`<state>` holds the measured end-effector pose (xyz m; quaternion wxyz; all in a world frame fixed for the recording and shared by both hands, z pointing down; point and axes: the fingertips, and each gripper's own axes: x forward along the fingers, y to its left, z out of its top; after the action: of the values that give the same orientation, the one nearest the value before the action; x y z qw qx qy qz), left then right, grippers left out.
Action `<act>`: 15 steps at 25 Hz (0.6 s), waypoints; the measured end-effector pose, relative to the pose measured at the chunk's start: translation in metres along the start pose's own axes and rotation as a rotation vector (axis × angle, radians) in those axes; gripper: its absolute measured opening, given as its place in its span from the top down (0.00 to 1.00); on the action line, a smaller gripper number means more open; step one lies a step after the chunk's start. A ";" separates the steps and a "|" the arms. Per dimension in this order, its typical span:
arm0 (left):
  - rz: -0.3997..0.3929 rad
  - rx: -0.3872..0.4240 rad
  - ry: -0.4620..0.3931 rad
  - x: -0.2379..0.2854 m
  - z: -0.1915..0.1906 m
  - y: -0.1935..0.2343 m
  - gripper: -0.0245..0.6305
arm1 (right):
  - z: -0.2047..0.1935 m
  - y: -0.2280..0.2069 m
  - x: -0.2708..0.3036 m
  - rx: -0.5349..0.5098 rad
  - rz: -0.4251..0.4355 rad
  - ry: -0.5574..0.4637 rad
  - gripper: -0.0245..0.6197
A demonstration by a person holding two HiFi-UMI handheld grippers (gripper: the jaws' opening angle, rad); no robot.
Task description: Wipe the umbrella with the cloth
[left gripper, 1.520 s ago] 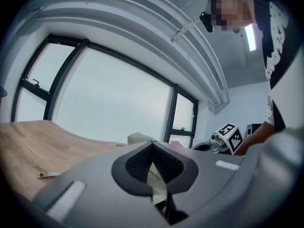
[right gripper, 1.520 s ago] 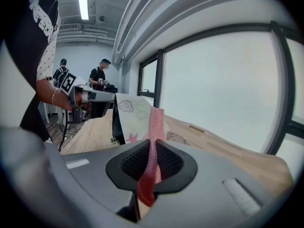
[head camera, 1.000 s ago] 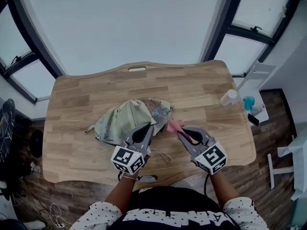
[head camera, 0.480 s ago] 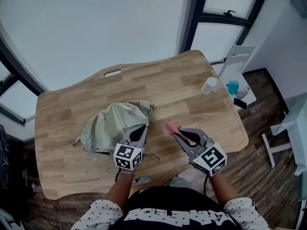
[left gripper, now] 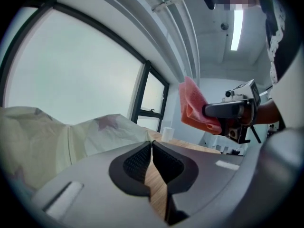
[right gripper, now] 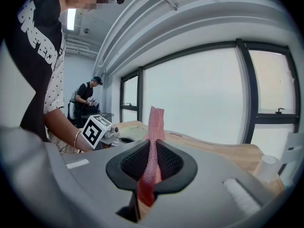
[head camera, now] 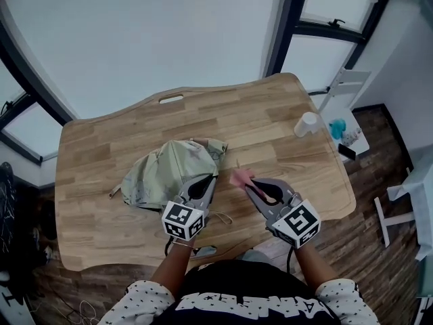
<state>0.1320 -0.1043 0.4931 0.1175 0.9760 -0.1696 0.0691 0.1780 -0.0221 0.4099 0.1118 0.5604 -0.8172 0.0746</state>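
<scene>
Shift since a sec ago: L gripper [head camera: 210,179] is sitting a touch lower by the near edge of the umbrella [head camera: 169,171]; R gripper [head camera: 248,186] is hanging slightly further off that edge.
L gripper: jaws are pressing together w/ nothing between them. Bare wood is showing below them in the left gripper view. Tips are pointing at the fabric's near-right edge; whether they are touching it, can't tell.
R gripper: jaws are clamping the cloth [head camera: 241,177], w/ the pads biting into its lower part.
Cloth: pink strip is standing up out of the jaws [right gripper: 154,127]. It is hovering just beside the umbrella, not touching, and level w/ L gripper's tips.
Umbrella: collapsed, pale green, it is lying in a loose heap on the wooden table [head camera: 270,124], left of centre in the head view. It is filling the left of the left gripper view [left gripper: 42,137].
Cup [head camera: 308,124]: white, it is standing near the table's far right edge, well apart from both grippers.
Bkgd: a second person [right gripper: 88,96] is standing by the windows in the right gripper view.
</scene>
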 end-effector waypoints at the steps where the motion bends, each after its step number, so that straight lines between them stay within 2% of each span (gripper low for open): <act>1: -0.008 -0.003 -0.004 -0.003 0.001 -0.002 0.96 | 0.002 0.003 0.004 -0.004 0.015 -0.001 0.89; 6: -0.011 0.007 -0.017 -0.021 0.004 -0.012 0.86 | 0.012 0.017 0.021 -0.034 0.082 0.001 0.89; 9: 0.007 -0.013 -0.041 -0.040 0.007 -0.012 0.85 | 0.017 0.027 0.034 -0.061 0.118 -0.010 0.89; 15: 0.099 -0.014 -0.109 -0.082 0.021 0.000 0.86 | 0.062 0.048 0.061 -0.065 0.184 -0.082 0.89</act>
<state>0.0569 -0.0841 0.4582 0.1116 0.9679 -0.2242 0.0204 0.1058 -0.0746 0.3666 0.0893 0.4818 -0.8710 0.0349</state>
